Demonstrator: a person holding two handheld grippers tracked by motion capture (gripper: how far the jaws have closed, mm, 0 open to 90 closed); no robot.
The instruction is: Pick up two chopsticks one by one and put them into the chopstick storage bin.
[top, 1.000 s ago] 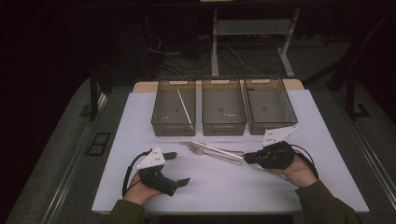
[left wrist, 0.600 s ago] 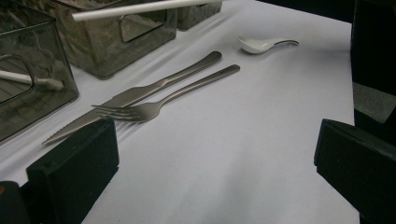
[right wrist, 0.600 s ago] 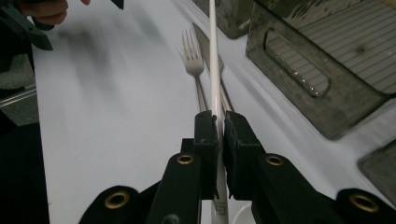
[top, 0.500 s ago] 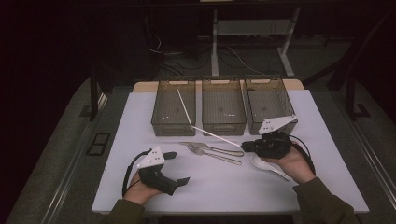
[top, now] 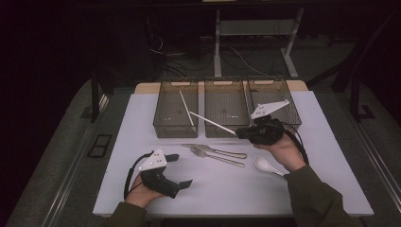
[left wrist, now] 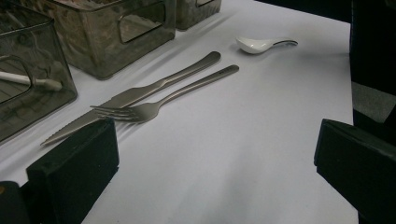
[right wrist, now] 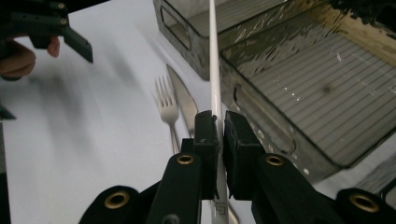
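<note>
My right gripper [top: 242, 133] is shut on a white chopstick [top: 213, 123]. The stick slants up and left, with its tip over the front rims of the left bin [top: 161, 118] and the middle bin [top: 226, 101]. In the right gripper view the pads pinch the chopstick [right wrist: 213, 70] near one end. A second white chopstick [top: 185, 108] lies in the left bin. A steel knife [top: 222, 151], a fork [top: 215, 157] and a white spoon [top: 264, 165] lie on the white table. My left gripper [top: 182, 170] rests open near the front left, its jaws wide apart around bare table [left wrist: 215, 154].
Three clear ribbed bins stand side by side at the back of the table; the right bin [top: 276, 92] sits behind my right hand. The table's front edge [top: 227, 213] runs close below both forearms. Dark floor, cables and a desk frame lie beyond.
My right gripper has risen from the table and moved toward the bins with the chopstick, leaving the knife and fork where they lay. The left gripper has stayed put.
</note>
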